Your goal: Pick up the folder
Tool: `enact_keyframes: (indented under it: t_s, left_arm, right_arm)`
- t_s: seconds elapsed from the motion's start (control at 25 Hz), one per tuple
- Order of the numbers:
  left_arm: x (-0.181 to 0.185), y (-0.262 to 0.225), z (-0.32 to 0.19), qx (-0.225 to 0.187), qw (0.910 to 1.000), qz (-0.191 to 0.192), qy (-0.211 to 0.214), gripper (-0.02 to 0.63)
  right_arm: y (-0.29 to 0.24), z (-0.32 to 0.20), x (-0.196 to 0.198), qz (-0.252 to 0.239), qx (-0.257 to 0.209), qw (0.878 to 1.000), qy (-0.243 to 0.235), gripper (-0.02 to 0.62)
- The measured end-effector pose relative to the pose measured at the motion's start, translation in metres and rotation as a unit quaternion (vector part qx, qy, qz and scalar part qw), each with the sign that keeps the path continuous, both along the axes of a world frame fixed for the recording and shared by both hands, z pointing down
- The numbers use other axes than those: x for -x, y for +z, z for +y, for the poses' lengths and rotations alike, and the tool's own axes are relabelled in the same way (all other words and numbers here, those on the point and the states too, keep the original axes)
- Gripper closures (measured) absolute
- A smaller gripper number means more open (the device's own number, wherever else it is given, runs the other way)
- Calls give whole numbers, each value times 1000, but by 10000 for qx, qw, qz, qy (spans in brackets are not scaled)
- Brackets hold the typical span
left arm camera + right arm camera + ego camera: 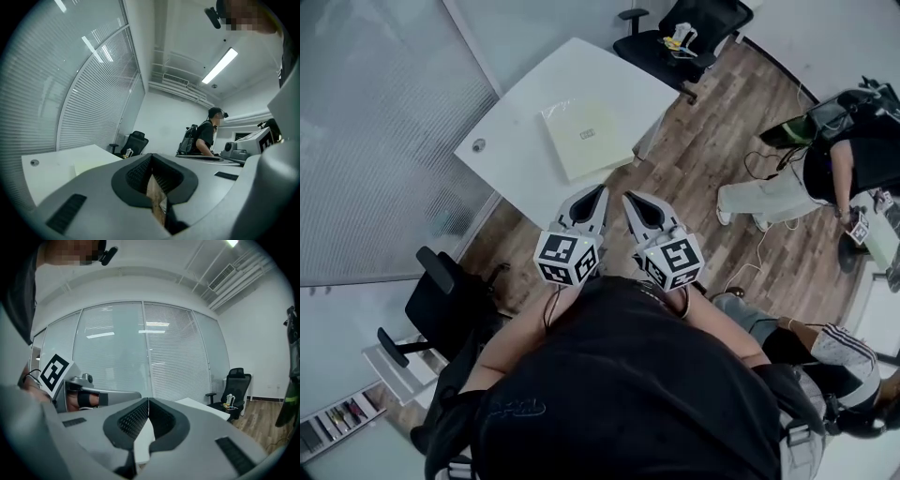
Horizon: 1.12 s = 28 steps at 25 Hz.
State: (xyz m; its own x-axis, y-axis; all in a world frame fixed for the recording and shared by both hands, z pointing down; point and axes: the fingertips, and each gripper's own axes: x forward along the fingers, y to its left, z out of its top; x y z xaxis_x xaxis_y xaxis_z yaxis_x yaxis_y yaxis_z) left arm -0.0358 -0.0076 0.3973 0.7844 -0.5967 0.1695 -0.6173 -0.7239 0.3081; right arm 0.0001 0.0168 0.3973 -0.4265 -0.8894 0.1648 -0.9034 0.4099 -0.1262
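Note:
A pale yellow folder (pixel 584 137) lies flat on the white table (pixel 525 103), near the table's front edge. Both grippers hover side by side in front of my chest, short of the table and pointing toward it. The left gripper (pixel 600 193) is shut with nothing between its jaws, and so is the right gripper (pixel 631 199). In the left gripper view the closed tips (pixel 151 157) sit to the right of the folder (pixel 93 165) and the table (pixel 47 164). In the right gripper view the closed tips (pixel 148 401) point at the table's corner (pixel 206 408).
A black office chair (pixel 680 33) with small items on its seat stands beyond the table. Another black chair (pixel 441 300) is at my left, by the blinds-covered glass wall. A person (pixel 834 159) stands at the right; another sits lower right (pixel 816 347).

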Motion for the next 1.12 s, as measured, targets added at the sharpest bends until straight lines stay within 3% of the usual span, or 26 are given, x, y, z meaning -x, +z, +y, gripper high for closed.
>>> enact_keyframes:
  t_s: [0.28,0.6,1.12]
  left_arm:
    - [17,0,-32,-39,9999,59,92,592]
    - [26,8,-54,83,9999,44,-96,592]
    - [-1,12,-129,265,9965,50,-796,592]
  right_arm:
    - [1,-32,22,65,22,10000,4,574]
    - [8,-56,31,55,126,9997,-205,574]
    - [12,-142,-2,-64,149,9956,-921,574]
